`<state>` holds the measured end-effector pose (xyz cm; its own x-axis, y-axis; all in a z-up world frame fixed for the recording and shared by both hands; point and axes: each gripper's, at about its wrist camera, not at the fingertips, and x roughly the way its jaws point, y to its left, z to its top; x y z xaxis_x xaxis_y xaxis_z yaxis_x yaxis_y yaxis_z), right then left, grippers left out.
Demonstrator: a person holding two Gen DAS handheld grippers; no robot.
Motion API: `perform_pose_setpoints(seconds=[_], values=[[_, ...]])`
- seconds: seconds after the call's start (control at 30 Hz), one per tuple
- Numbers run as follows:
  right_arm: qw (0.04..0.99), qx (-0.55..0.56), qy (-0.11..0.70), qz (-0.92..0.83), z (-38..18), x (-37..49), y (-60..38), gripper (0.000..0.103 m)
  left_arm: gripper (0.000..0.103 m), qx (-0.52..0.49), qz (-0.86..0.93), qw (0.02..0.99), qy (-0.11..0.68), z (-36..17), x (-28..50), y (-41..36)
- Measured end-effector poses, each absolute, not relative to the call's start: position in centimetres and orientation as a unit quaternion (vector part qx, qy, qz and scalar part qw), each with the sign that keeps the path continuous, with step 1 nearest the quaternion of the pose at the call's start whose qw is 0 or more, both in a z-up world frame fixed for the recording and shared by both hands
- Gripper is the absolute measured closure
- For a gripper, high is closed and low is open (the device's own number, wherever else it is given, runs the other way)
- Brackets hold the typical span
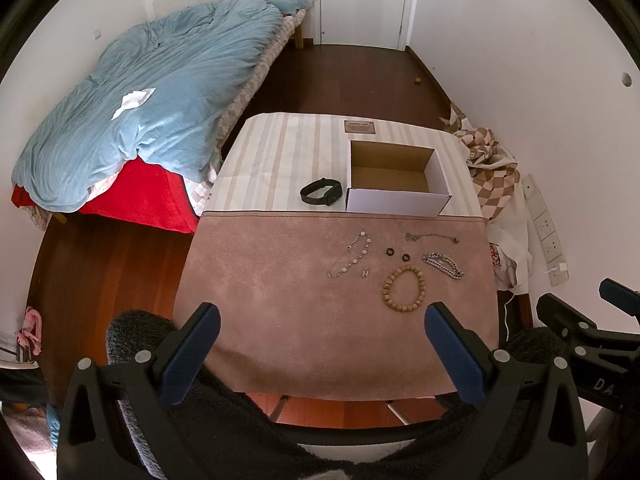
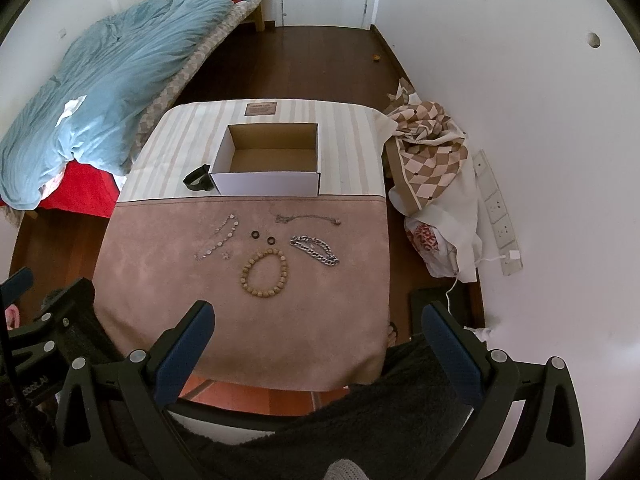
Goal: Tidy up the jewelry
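Jewelry lies untouched on the pink mat [image 2: 248,320]; the white cardboard box [image 2: 266,184] beyond is empty, so nothing looks sorted yet. Wooden bead bracelet [image 2: 264,274], chain bracelet [image 2: 315,250] and two dark rings [image 2: 262,237] await; both grippers [image 1: 320,352] [image 2: 316,356] gape wide, empty.

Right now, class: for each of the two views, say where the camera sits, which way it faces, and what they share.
Left wrist: on the left gripper, above the table's near edge, facing the open box; the right gripper shows at right.
Right wrist: on the right gripper, facing likewise; the left gripper shows at left.
Shared: beaded bracelet, chain bracelet, black watch band, bed and door.
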<state>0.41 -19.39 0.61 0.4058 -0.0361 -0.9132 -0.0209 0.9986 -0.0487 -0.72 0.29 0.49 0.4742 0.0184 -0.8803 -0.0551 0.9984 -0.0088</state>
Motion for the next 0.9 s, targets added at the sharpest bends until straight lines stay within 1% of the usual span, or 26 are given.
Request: perform_pose_setpoints(seconds=[0.9], values=[[0.838, -0.027, 0.545, -0.003, 0.64, 0.58, -19.45, 0.0, 0.0, -0.021, 0.021, 0.857, 0.515, 0.37, -0.52, 0.39]])
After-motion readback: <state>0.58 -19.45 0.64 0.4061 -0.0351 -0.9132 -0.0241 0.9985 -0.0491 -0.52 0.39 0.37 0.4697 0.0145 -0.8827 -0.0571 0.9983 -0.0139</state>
